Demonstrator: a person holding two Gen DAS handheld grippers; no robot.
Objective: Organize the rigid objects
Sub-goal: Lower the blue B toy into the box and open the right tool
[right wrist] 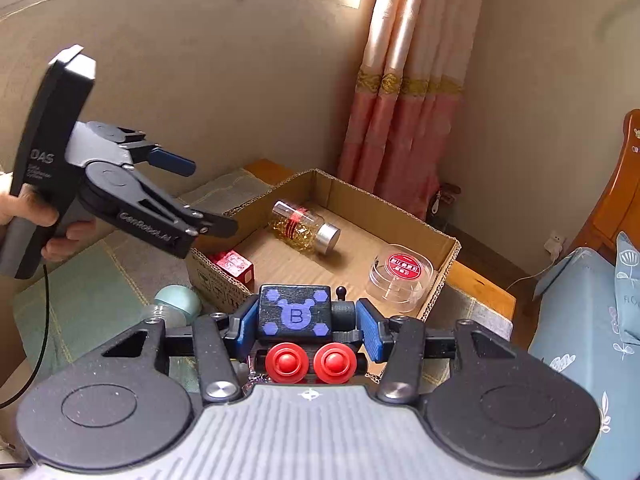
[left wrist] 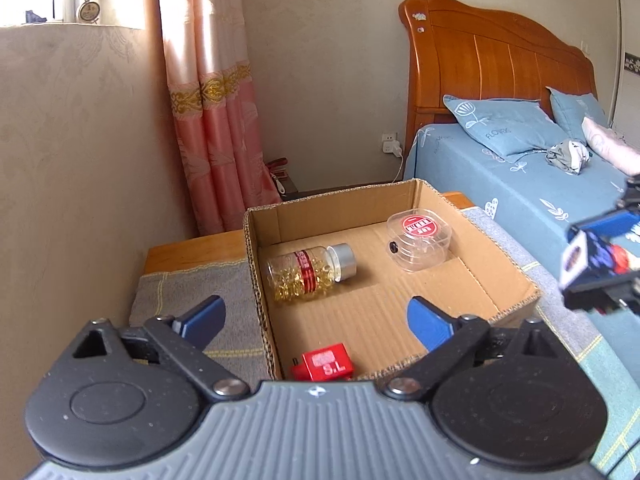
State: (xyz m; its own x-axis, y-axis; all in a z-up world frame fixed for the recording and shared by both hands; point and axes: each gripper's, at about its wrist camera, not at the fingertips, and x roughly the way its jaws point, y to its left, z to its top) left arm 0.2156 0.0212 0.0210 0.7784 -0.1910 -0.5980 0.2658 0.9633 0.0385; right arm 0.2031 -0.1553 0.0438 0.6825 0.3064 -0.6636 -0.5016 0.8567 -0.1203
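Observation:
An open cardboard box [left wrist: 496,280] [right wrist: 436,256] sits on a low table. In it lie a clear bottle of golden capsules [left wrist: 308,276] [right wrist: 298,228], a clear round case with a red label [left wrist: 420,244] [right wrist: 402,274] and a small red box [left wrist: 324,368] [right wrist: 234,266]. My left gripper [left wrist: 316,316] [right wrist: 204,196] is open and empty above the box's near left edge. My right gripper [right wrist: 306,326] is shut on a black toy block with a purple bear mark and red wheels [right wrist: 296,316] [left wrist: 600,260], held just outside the box's near side.
A grey-green cloth [left wrist: 192,304] [right wrist: 92,292] covers the table. A pale green capped bottle [right wrist: 176,304] lies on it beside the box. A bed with blue bedding [left wrist: 520,176] stands to the right. A pink curtain [left wrist: 216,128] hangs behind.

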